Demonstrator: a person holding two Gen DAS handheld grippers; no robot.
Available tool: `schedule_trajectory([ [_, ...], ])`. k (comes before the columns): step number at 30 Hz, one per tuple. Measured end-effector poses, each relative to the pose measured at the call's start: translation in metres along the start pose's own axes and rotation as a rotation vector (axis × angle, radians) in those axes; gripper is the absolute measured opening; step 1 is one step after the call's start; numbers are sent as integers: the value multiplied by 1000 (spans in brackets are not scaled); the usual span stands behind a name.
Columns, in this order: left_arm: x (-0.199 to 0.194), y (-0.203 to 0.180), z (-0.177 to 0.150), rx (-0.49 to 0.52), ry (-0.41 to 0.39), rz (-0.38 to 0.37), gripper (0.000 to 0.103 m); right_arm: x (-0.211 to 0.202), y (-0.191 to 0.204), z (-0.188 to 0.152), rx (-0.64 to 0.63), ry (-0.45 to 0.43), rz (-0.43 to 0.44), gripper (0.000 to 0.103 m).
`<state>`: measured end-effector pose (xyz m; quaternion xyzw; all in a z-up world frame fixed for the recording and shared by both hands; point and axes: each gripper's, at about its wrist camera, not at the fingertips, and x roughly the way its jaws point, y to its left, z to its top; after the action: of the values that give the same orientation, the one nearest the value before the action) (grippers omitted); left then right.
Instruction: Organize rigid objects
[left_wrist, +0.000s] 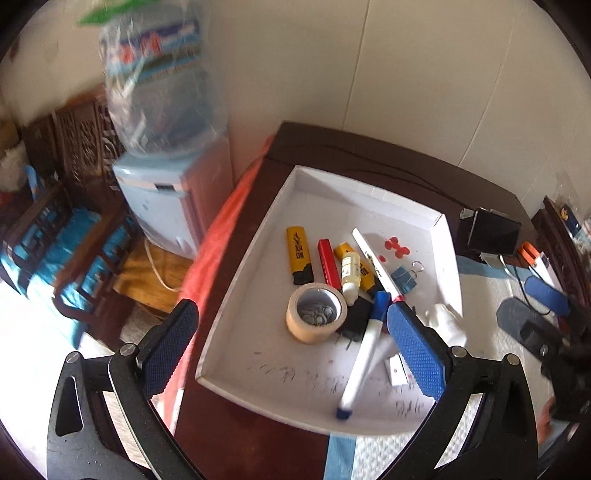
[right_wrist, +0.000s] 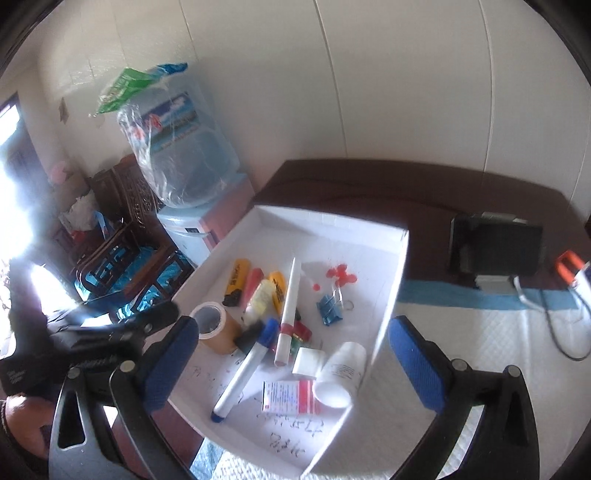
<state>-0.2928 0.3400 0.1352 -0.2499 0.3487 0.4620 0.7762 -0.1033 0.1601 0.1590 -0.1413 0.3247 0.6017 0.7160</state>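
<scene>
— What's your surface?

— You're over a dark brown table (left_wrist: 369, 147). A white quilted mat with a blue band (right_wrist: 480, 325) covers its near right part.

— And directly on it?

— Your shallow white tray (left_wrist: 255, 229) sits on the wood, its right edge meeting the mat. A black device (right_wrist: 496, 245) stands behind, a cable (right_wrist: 554, 332) trailing across the mat.

one white tray (left_wrist: 255, 236) holds the lot. in it lie one roll of tape (left_wrist: 316, 313), two yellow lighters (left_wrist: 299, 254), one red lighter (left_wrist: 329, 263), one small pale bottle (left_wrist: 350, 272), one blue-capped marker (left_wrist: 364, 360), one long white pen (right_wrist: 289, 306), one blue binder clip (right_wrist: 330, 309), one cluster of red pins (right_wrist: 341, 275) too small to count, one white pill bottle (right_wrist: 340, 373), one red-and-white box (right_wrist: 290, 397) and one white block (right_wrist: 308, 362).
</scene>
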Motion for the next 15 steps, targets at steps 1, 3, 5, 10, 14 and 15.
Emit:
schedule_trajectory([
  [1,-13,-4,0,15,-19,24,103,-6,2,0,3,-6,5,103],
  [3,-30,-10,0,29,-44,59,103,-16,8,0,-8,-16,12,103],
  [5,-52,-16,-2,45,-81,73,103,-33,18,-2,-62,-58,-22,103],
  [10,-97,-35,-9,73,-133,145,103,-79,32,-9,-125,-184,-115,103],
  [14,-136,-56,-15,77,-192,297,103,-108,28,-6,-130,-240,-172,103],
  [15,-149,-62,-17,80,-226,314,103,-116,25,-6,-125,-253,-165,103],
])
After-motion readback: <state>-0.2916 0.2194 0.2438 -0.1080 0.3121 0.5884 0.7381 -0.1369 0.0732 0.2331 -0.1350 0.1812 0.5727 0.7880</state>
